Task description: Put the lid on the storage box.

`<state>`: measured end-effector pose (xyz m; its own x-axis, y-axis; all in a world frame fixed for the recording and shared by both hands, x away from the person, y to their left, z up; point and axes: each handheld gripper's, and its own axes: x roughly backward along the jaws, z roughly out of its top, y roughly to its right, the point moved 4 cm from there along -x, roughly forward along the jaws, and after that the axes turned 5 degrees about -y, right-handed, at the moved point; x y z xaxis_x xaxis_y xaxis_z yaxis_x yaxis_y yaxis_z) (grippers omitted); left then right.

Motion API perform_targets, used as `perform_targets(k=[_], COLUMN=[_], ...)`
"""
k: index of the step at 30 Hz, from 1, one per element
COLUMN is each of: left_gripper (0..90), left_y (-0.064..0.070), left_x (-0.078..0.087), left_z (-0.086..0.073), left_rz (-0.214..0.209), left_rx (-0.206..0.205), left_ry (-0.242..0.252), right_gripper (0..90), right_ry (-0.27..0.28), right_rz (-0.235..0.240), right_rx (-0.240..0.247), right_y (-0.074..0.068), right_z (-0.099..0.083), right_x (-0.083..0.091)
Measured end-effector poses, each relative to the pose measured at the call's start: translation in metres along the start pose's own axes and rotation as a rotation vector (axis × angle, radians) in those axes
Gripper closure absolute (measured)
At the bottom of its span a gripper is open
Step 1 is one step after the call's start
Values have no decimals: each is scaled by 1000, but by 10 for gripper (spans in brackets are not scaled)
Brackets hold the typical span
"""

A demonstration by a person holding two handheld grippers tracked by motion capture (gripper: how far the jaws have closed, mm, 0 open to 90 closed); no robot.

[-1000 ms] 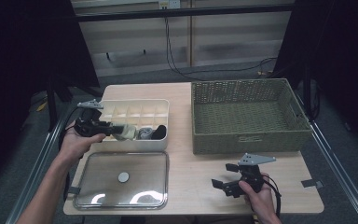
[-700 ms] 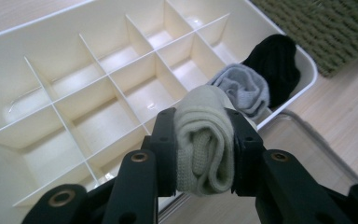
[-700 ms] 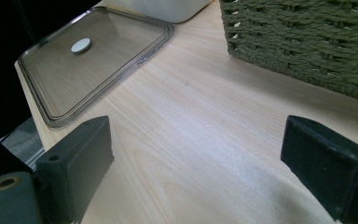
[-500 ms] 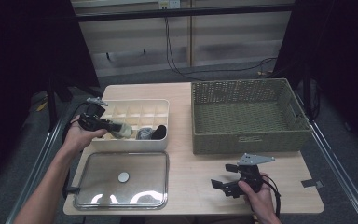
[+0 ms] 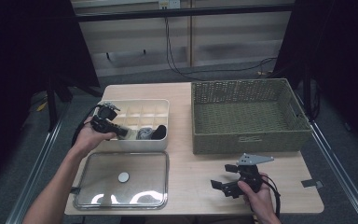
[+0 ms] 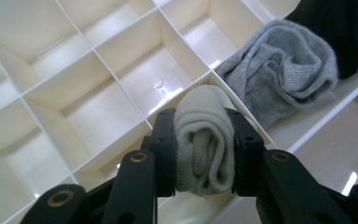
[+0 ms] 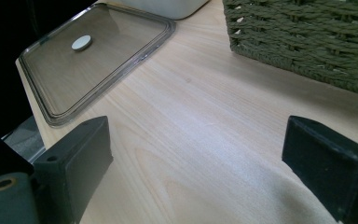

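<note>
My left gripper hangs over the front left of a white divided box, shut on a rolled cream sock. The sock sits squeezed between the two black jaws of that gripper, just above a divider wall. A grey sock fills the compartment beside it, and a black sock lies beyond that. My right gripper rests low near the table's front edge, open. Its jaws stand wide apart over bare wood with nothing between them.
A clear lid with a round knob lies flat in front of the box. A green wicker basket stands at the right rear of the wooden table. Several box compartments hold nothing.
My left hand has shifted slightly back and to the right over the box with the cream sock still held. The right gripper has not moved.
</note>
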<state>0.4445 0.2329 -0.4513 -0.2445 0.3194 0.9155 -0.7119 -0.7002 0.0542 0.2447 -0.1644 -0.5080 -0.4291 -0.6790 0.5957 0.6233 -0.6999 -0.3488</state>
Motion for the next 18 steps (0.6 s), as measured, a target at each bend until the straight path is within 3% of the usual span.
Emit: perform_targets(k=[6, 9, 14, 15, 16, 18], left_gripper=[660, 557, 435, 436, 445, 553], left_y=[4, 3, -3, -4, -3, -3], left_x=[-14, -11, 3, 7, 8, 10], left_z=[1, 2, 4, 3, 4, 2], left_rz=[3, -51, -68, -75, -76, -98], left_rx=[-10, 16, 58, 45, 64, 52], left_ry=[-37, -1, 66, 63, 81, 89], right_gripper=[75, 74, 72, 73, 73, 72], right_ry=[-4, -5, -8, -10, -14, -14], right_rz=[-2, 1, 7, 10, 10, 11], right_rx=[-3, -1, -2, -3, -2, 1], right_y=[0, 0, 0, 0, 0, -1], right_z=[0, 0, 0, 0, -1, -1], right_x=[0, -1, 0, 0, -1, -2])
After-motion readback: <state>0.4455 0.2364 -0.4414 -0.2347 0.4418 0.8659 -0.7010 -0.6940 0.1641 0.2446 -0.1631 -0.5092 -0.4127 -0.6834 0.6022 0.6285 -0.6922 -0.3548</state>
